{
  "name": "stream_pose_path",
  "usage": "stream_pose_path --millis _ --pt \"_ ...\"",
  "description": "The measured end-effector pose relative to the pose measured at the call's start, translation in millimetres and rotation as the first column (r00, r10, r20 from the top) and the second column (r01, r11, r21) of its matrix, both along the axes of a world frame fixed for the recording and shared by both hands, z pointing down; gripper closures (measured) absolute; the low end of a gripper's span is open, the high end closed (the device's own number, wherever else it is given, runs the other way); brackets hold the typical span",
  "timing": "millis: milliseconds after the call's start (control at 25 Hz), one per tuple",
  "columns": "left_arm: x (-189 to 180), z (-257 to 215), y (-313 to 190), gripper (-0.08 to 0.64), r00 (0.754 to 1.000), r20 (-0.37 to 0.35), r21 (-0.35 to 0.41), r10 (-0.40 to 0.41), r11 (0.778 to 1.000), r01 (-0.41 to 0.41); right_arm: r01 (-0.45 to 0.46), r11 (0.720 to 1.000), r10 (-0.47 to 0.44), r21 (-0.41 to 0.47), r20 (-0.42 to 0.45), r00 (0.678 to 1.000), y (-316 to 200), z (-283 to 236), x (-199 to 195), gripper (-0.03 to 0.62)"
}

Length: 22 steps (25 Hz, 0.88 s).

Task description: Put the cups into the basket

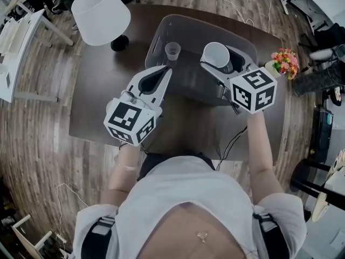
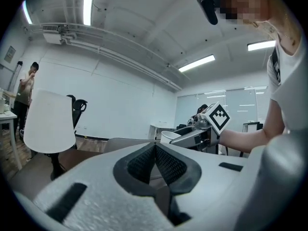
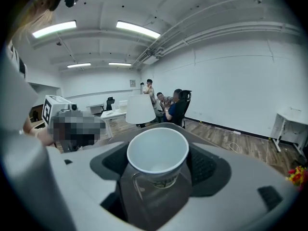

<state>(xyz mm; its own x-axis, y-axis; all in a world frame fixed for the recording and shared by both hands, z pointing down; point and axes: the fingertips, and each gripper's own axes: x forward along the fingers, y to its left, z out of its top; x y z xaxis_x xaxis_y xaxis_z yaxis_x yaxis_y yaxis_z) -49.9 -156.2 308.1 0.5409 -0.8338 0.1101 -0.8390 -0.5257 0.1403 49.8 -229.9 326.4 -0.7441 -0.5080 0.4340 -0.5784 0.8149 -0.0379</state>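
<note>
Head view: the right gripper [image 1: 219, 63] is clamped on a white paper cup [image 1: 216, 53] above the grey basket [image 1: 194, 85], where a clear plastic cup [image 1: 172, 50] stands, and the left gripper [image 1: 165, 74] hovers alongside. Left gripper view: pads [image 2: 139, 165] pressed together, nothing between them. Right gripper view: the paper cup sits upright between the jaws, its mouth towards the camera.

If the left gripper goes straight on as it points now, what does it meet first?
Probably the small clear cup standing in the basket, just ahead of the left gripper; its height is unclear, so it might pass over.
</note>
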Motion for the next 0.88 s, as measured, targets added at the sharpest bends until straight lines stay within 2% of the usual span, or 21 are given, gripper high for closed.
stream_pose_path --millis 120,480,720,880 --pt "-7 6 -1 0.551 1.0 -0.011 -0.011 -0.013 1.0 0.013 0.025 1.0 -0.025 0.005 -0.02 0.999 -13 12 -10 0.212" --pt "-3 13 -5 0.551 0.999 -0.037 -0.028 -0.005 1.0 0.004 0.1 0.995 -0.099 -0.009 0.031 0.995 -39 34 -28 0.212" --pt "-1 20 -3 0.551 0.999 -0.049 -0.041 0.004 0.999 -0.006 0.184 0.983 -0.182 0.01 -0.071 0.981 -50 60 -38 0.212" --pt "0 23 -6 0.551 0.998 -0.062 -0.043 0.002 0.999 -0.005 0.224 0.974 -0.221 0.02 -0.093 0.971 -56 75 -46 0.212"
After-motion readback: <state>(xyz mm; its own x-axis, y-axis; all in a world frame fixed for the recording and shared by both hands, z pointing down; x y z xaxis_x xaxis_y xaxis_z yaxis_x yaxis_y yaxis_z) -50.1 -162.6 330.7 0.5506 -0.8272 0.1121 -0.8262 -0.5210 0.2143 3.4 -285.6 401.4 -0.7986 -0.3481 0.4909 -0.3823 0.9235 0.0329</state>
